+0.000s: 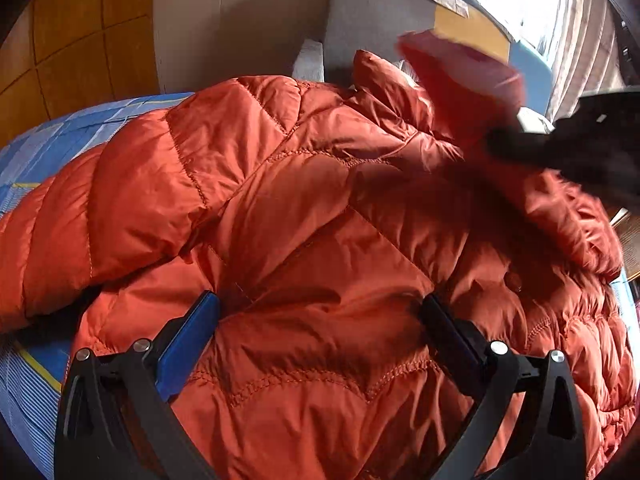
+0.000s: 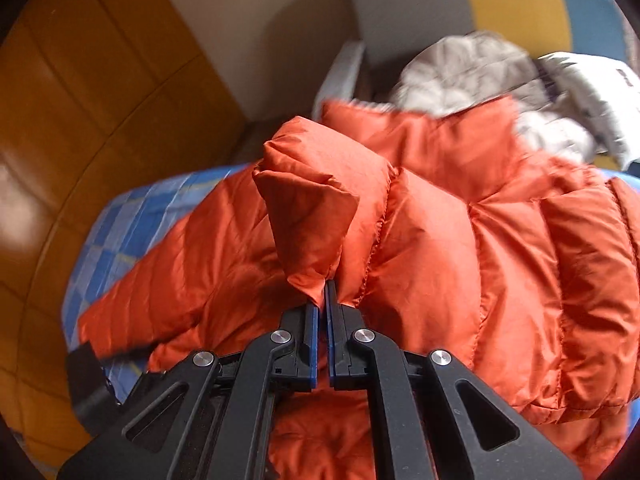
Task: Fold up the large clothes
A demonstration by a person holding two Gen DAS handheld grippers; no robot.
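Observation:
An orange quilted puffer jacket (image 1: 304, 208) lies spread on a blue checked bed sheet (image 1: 72, 128). My left gripper (image 1: 320, 312) is open, its fingers pressed on the jacket's body, with one sleeve lying to the left. My right gripper (image 2: 323, 292) is shut on a fold of the orange jacket (image 2: 312, 208) and holds it lifted above the rest of the garment. The right gripper also shows blurred in the left wrist view (image 1: 568, 148), at the right, with raised orange fabric beside it.
A pale grey and white jacket pile (image 2: 500, 76) lies beyond the orange jacket. A wooden wall panel (image 2: 80, 120) runs on the left. A grey box (image 1: 376, 16) stands behind the bed, and a bright window with curtains (image 1: 560, 20) is at the right.

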